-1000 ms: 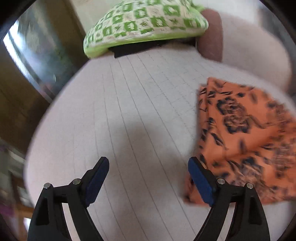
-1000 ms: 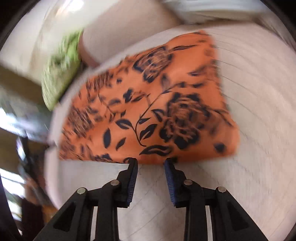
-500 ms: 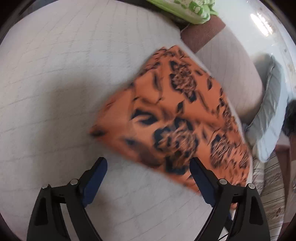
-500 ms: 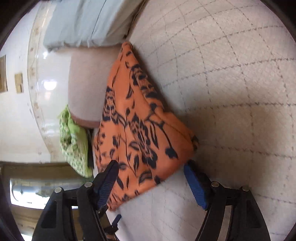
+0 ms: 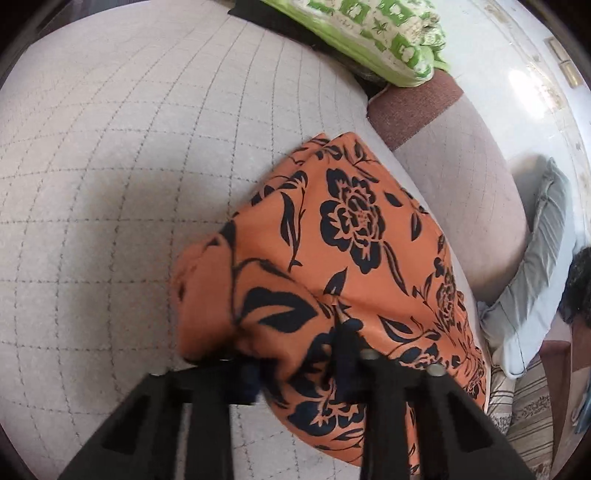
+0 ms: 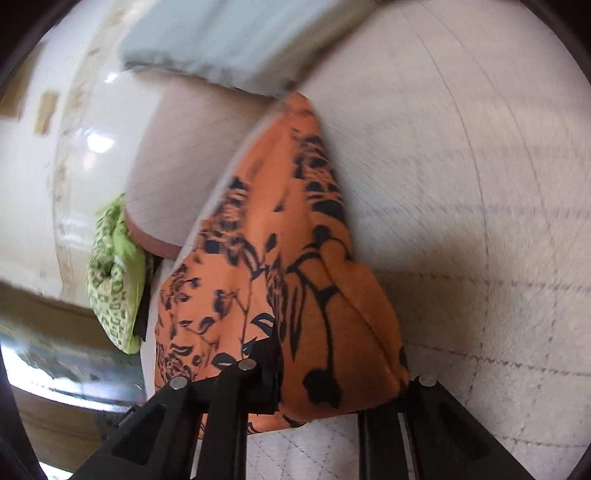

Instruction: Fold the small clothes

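Note:
An orange garment with a black flower print (image 5: 354,236) lies folded on the pale quilted bed (image 5: 147,155). My left gripper (image 5: 299,365) is shut on its near corner, and the cloth bunches up between the fingers. In the right wrist view the same garment (image 6: 280,280) rises in a ridge from the bed (image 6: 480,221). My right gripper (image 6: 336,387) has its fingers around another corner, with a thick bunch of cloth between them. The cloth hides the pads of both grippers.
A green and white patterned pillow (image 5: 369,33) lies at the head of the bed, also in the right wrist view (image 6: 114,273). A padded headboard (image 5: 461,155) runs along the side. A grey pillow (image 5: 535,277) lies beyond it.
Both grippers were open beside the garment half a second ago. Now both have closed in on its corners and the cloth is bunched and lifted between the fingers.

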Available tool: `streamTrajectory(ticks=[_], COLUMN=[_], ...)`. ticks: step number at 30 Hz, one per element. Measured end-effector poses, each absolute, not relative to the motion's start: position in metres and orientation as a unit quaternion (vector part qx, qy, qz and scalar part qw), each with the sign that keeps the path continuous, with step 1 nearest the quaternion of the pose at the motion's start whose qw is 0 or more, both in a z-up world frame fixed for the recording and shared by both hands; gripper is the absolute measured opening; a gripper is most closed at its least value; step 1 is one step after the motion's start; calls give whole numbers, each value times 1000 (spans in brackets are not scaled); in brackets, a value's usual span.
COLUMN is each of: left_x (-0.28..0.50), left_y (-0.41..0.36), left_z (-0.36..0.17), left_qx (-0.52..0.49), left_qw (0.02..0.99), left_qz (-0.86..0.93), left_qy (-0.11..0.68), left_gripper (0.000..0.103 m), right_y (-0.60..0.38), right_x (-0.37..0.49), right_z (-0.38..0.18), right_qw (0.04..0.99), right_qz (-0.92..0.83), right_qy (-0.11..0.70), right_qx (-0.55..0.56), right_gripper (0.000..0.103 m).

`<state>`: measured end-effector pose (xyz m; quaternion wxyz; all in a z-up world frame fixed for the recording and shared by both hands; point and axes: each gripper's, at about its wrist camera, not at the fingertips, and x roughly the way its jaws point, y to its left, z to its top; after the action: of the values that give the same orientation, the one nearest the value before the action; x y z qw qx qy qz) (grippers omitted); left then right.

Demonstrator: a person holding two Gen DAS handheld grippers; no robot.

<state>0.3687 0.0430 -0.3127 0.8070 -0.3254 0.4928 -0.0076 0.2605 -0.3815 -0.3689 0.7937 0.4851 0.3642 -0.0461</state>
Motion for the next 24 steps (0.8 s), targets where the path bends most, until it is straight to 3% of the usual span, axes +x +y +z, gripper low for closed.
streamTrajectory(ticks=[3,10,21,24], left_x=[355,309,163,146], left_y=[49,58,116,132], left_z=[-299,-262,-294,-307], left_qx=[-314,-251,-201,-219], left_qw=[819,845,827,813], left_qz=[-25,-52,-48,-47], left_qy=[479,469,524,537], left_gripper=[19,19,19,22], right_y=[-374,-337,-310,-325], right_x=[251,212,74,65], right_z=[-348,-315,-348,-376], right_qw=[825,874,828,776], right_qz=[-43,-62,-12,-5], right_qy=[343,345,412,441], right_qx=[448,336,381,452], right_gripper=[14,13,13,17])
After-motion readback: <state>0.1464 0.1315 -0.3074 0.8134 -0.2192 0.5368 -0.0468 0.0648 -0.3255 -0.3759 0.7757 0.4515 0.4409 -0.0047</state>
